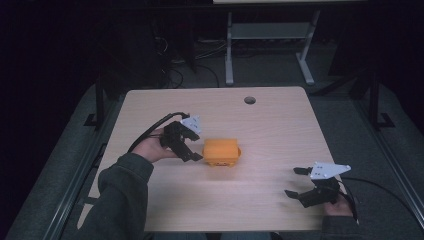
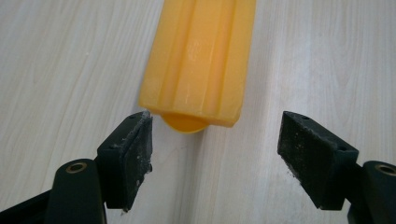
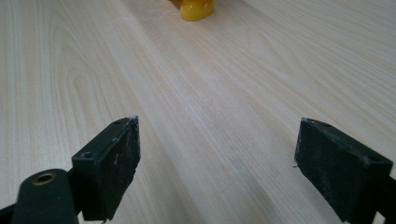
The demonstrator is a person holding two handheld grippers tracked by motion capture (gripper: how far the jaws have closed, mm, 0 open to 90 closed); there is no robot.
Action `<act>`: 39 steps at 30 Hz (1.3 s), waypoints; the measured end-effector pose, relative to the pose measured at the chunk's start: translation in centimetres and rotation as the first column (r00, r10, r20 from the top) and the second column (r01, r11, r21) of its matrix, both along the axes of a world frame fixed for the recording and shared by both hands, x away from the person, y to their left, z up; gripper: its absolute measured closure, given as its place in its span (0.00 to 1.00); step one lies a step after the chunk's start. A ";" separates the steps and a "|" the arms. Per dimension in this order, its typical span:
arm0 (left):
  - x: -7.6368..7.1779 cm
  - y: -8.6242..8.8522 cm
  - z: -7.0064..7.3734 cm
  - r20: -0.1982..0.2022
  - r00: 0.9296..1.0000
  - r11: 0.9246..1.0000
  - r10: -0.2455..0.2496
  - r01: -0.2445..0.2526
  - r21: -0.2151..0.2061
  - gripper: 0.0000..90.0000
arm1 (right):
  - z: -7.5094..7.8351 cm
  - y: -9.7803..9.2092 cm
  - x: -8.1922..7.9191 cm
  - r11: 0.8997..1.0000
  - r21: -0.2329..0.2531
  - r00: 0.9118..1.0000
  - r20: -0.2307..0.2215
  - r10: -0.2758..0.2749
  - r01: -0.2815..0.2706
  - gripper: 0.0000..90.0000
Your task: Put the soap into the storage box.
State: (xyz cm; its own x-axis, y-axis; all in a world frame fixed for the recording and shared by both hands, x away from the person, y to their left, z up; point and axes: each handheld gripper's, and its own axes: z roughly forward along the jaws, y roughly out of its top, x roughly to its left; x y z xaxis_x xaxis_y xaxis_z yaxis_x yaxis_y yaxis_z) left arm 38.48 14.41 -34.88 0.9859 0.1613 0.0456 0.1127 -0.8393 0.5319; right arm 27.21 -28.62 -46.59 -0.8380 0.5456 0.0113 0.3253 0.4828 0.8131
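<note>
While the left tool (image 1: 192, 150) hangs with its jaws spread wide at the end of the ribbed orange plastic box (image 1: 221, 152), the chief risk, as I judge it, is a lopsided closing. In the left gripper view the left-hand pad (image 2: 133, 154) already sits at the box's (image 2: 198, 60) near corner, possibly touching it, while the other pad (image 2: 310, 156) stands well clear of the opposite side. If the jaws shut from here, the near pad would likely push the corner first and swing or slide the box across the smooth pale wooden tabletop (image 1: 260, 125) instead of clamping it. The rounded orange lip (image 2: 184, 122) under the near end could also let a pad slip off.

The box lies near the middle of the tabletop, lengthwise ahead of the left tool, its near end just short of the gap between the jaws and offset toward the left-hand pad. The right tool (image 1: 300, 182) is also spread, holding nothing, well apart from the box near the tabletop's front right edge, with a bit of orange (image 3: 197, 9) far ahead of its jaws.
</note>
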 end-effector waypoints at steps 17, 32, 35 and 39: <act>-1.3 1.4 -0.1 -0.011 0.999 0.999 0.053 -0.052 0.007 0.31 | 0.0 0.1 -0.1 1.000 -0.005 1.000 -0.001 -0.002 0.002 0.15; -2.5 3.1 -1.1 -0.014 0.997 0.997 0.082 -0.082 0.012 0.29 | -0.1 0.1 -0.1 1.000 -0.017 1.000 -0.007 -0.017 0.017 0.15; -2.8 3.3 -1.4 -0.017 0.995 0.995 0.095 -0.095 -0.013 0.28 | -0.1 0.1 -0.1 1.000 -0.017 1.000 -0.007 -0.022 0.022 0.15; -3.1 3.7 -1.5 -0.016 0.996 0.996 0.092 -0.093 -0.011 0.28 | -0.2 0.1 -0.1 1.000 -0.019 1.000 -0.012 -0.025 0.025 0.15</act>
